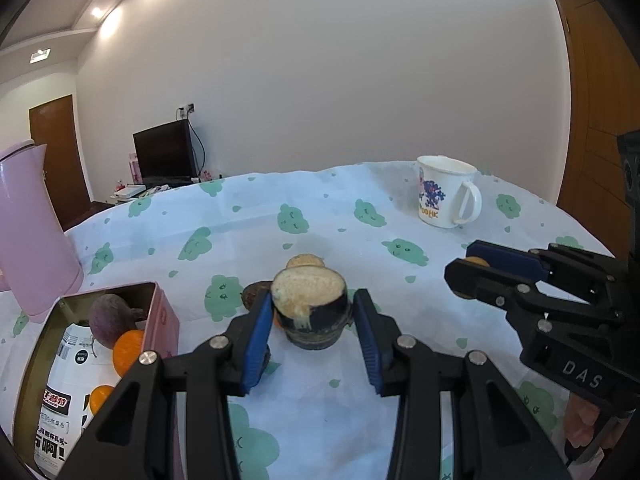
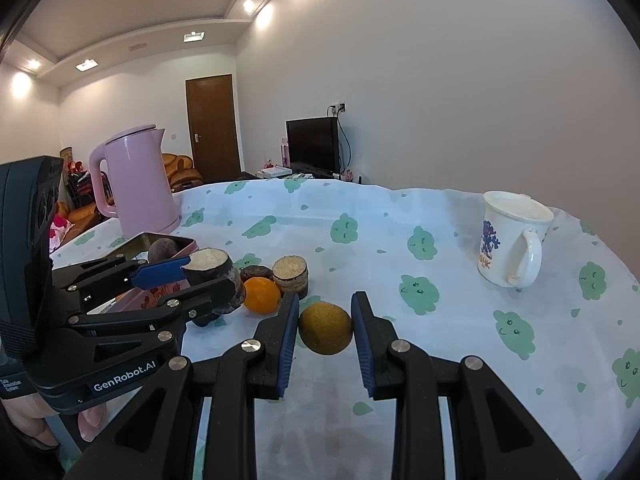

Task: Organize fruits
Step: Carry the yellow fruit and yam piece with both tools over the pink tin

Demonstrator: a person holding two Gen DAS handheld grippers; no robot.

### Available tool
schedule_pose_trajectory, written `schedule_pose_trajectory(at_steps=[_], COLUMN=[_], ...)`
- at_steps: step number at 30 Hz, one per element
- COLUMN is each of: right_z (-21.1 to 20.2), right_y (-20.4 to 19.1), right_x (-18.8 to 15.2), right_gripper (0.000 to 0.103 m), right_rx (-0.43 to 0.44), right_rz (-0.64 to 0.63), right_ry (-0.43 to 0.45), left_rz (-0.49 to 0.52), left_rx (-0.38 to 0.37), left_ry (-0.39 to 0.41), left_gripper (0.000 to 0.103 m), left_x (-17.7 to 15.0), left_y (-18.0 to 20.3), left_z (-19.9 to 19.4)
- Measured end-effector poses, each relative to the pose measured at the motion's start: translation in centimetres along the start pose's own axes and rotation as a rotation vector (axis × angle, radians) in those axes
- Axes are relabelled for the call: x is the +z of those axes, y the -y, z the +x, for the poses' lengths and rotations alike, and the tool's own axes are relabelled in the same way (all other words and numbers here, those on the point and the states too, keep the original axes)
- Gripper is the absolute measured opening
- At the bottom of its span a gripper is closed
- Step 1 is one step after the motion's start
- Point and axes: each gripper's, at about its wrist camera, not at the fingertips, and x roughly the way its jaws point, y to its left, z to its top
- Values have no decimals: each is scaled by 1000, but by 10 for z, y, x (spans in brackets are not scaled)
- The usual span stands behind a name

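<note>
Dark-skinned sugarcane chunk standing upright with pale cut face up, set between the pads of the left claw, both blue pads closed in against its sides; lifted or resting on the worktop, cannot tell. Likely gripped for transfer into the pink tin box just left of that claw, already holding a purple beet-like fruit and two oranges. Yellow-green round fruit lying on the worktop between the pads of the right claw, flanked closely, thin gaps apparently remaining on both sides, so spread and not yet clamped, probably poised for the next pick. Ahead and left of the right claw: a loose orange, a second sugarcane chunk, a dark round fruit behind. Right wrist view alone showing that cluster plainly, plus the pink kettle in full beyond the box; left wrist view alone showing the box interior. White printed mug far ahead to the right, well apart from everything.
</note>
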Motion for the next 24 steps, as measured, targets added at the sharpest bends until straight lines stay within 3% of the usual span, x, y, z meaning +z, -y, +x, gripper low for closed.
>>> schedule_pose_trajectory(at_steps=[24], right_z=[-12], right_y=[-3], right_x=[0], right_gripper=[29], right_rx=[-13], right_rz=[-20], right_ry=[63], left_rz=[17], left_rx=[34], left_ry=[79], left_gripper=[43], left_x=[-1], left_y=[3], left_z=[-15])
